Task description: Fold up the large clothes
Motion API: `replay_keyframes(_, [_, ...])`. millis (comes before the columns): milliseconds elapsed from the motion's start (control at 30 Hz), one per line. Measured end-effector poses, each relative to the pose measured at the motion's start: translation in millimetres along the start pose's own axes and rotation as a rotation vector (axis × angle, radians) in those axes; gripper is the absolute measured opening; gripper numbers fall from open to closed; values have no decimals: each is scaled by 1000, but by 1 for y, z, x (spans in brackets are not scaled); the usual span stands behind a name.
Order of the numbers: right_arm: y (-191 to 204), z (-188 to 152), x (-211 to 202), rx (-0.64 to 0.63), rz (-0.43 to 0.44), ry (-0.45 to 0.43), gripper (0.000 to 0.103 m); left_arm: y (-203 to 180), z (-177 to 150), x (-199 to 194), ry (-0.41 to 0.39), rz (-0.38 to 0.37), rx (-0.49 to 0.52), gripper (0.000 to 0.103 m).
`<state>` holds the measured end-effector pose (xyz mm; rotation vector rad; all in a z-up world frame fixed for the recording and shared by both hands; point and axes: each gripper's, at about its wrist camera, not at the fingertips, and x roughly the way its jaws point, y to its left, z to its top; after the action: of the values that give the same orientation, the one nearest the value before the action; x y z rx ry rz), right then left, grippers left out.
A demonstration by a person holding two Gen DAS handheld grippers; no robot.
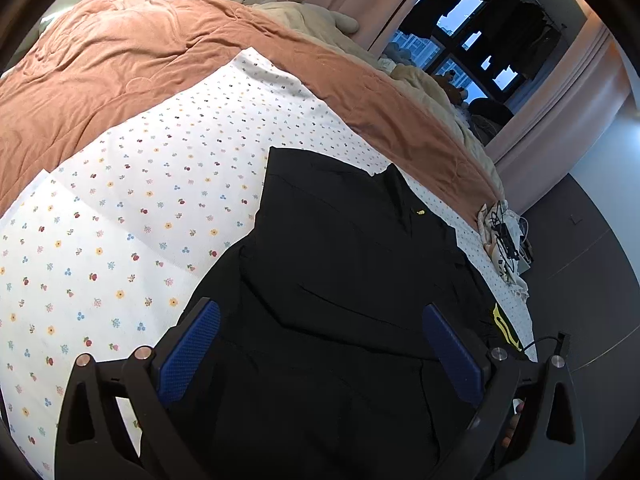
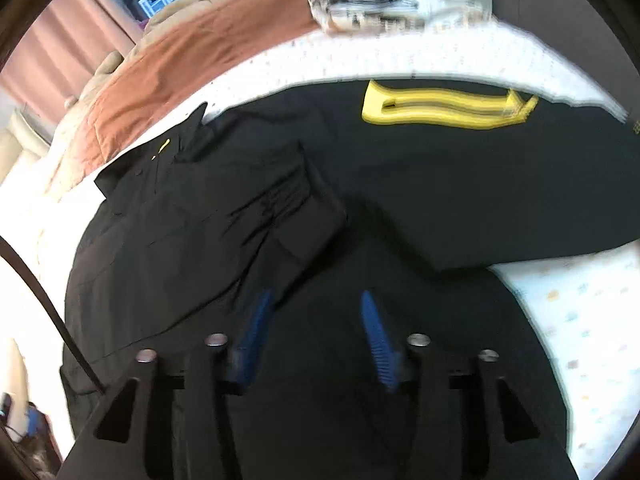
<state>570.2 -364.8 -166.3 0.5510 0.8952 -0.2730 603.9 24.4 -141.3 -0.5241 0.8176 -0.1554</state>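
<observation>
Blue ribbed pads on my right gripper (image 2: 316,300) stand partly apart over the black garment (image 2: 400,200), nothing between them; that view is smeared. My left gripper (image 1: 320,316) gapes wide above the same garment (image 1: 340,260), empty. Garment is dark, smooth cloth, creased, lying flat on the sheet (image 1: 140,200), a white cotton dotted with small flowers. From the left view its long axis runs away from me, collar at the far end. Yellow print (image 2: 444,110) sits on its far part. Beyond the garment lies a rumpled orange quilt (image 1: 120,60).
</observation>
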Motion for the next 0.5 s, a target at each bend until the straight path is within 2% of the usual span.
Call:
replay_keyframes(67, [-7, 4, 16, 28, 34, 15, 30, -1, -2, 3, 5, 13, 6, 103])
replay_keyframes(200, [-9, 22, 43, 15, 70, -14, 15, -1, -3, 10, 10, 44, 16, 103])
replay_keyframes(400, [-6, 45, 58, -10, 91, -44, 15, -8, -7, 18, 13, 71, 39, 103])
replay_keyframes(500, [-14, 43, 55, 23, 118, -36, 15, -16, -10, 18, 3, 83, 59, 103])
